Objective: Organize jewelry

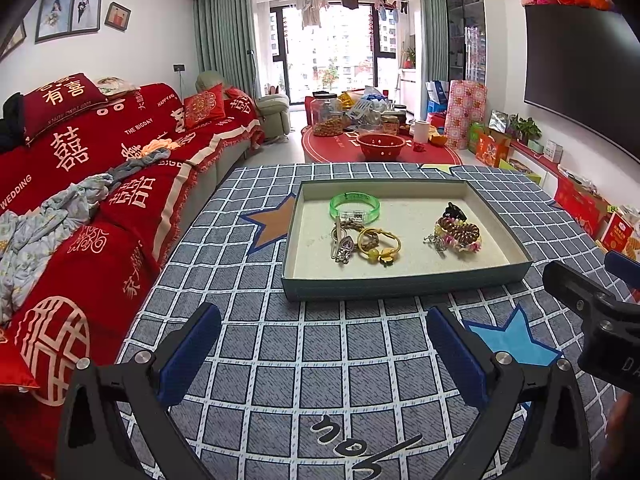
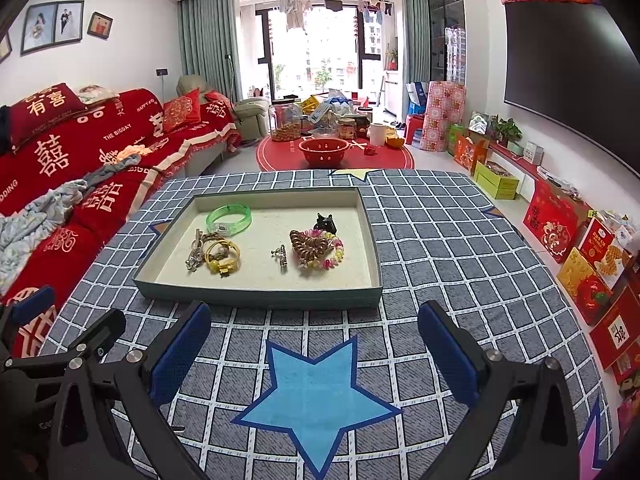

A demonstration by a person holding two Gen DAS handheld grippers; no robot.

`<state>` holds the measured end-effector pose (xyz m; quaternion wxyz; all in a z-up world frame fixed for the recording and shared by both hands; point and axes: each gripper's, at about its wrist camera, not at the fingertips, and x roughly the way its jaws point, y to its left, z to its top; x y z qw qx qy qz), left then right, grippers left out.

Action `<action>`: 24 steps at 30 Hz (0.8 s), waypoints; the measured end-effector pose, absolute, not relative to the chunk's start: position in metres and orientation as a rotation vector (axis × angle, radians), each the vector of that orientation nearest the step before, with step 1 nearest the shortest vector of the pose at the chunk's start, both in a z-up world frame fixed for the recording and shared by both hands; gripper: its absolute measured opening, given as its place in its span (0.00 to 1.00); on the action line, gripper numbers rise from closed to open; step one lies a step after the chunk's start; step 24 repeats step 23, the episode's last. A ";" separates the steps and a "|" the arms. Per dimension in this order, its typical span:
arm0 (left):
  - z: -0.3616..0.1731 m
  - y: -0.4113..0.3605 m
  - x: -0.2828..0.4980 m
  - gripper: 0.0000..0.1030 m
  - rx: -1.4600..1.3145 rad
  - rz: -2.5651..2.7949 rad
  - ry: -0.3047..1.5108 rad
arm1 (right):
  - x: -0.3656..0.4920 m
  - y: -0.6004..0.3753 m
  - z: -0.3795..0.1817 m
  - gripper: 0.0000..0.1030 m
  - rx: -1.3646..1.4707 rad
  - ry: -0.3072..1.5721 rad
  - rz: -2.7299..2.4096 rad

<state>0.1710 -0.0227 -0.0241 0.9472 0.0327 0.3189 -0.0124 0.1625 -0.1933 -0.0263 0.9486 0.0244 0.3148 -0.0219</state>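
Note:
A shallow grey-green box with a pale floor sits on the checked blue cloth. In it lie a green bangle, a yellow bracelet, silver clips, a small silver piece, a brown coil hair tie with a beaded bracelet and a black claw clip. My left gripper is open and empty, in front of the box. My right gripper is open and empty, in front of the box, to the right of the left one.
The cloth-covered table has a blue star under the right gripper. A red sofa runs along the left. Red gift boxes line the right wall. A round red table with a red bowl stands beyond.

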 end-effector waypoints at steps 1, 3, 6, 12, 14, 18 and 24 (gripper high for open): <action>-0.024 -0.023 0.171 1.00 0.067 -0.026 0.650 | 0.162 -0.193 -0.026 1.00 0.050 0.641 -0.045; -0.024 -0.023 0.171 1.00 0.066 -0.024 0.649 | 0.163 -0.192 -0.025 1.00 0.049 0.640 -0.044; -0.024 -0.023 0.171 1.00 0.067 -0.024 0.649 | 0.162 -0.192 -0.025 1.00 0.050 0.640 -0.044; -0.023 -0.024 0.169 1.00 0.067 -0.025 0.649 | 0.162 -0.192 -0.025 1.00 0.051 0.639 -0.045; -0.023 -0.024 0.170 1.00 0.066 -0.024 0.650 | 0.162 -0.192 -0.025 1.00 0.051 0.639 -0.044; -0.023 -0.023 0.170 1.00 0.063 -0.025 0.647 | 0.162 -0.192 -0.026 1.00 0.050 0.639 -0.044; -0.020 -0.027 0.166 1.00 0.054 -0.035 0.640 | 0.162 -0.192 -0.025 1.00 0.052 0.640 -0.045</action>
